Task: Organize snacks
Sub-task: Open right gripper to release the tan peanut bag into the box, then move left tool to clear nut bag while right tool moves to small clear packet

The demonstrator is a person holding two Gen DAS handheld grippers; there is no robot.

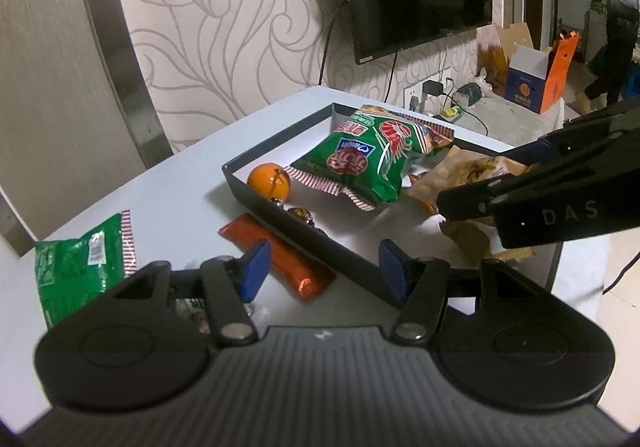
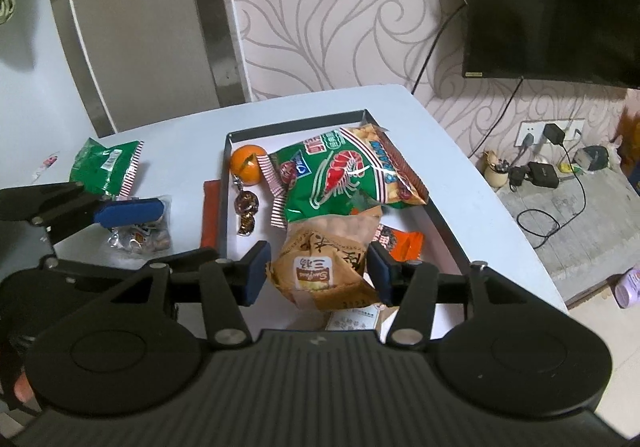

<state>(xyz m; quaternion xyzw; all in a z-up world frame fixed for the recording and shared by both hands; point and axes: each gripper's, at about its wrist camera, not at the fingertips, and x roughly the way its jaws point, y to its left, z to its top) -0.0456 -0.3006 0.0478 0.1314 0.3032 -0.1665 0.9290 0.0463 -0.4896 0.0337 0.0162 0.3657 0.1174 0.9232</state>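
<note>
Right gripper (image 2: 318,273) spread wide, straddling brown snack bag (image 2: 324,271) lying in tray (image 2: 440,231), probably just dropped; left gripper (image 1: 322,267) wide, empty above orange bar (image 1: 276,257) outside tray, likely next.

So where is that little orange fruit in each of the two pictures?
Left wrist view: the orange sits left of centre, in the near-left corner of the dark tray, beside the green shrimp-cracker bag.
Right wrist view: the orange is up and left of centre, in the tray's far-left corner.
Shared landmark: the green shrimp-cracker bag right beside it.
</note>
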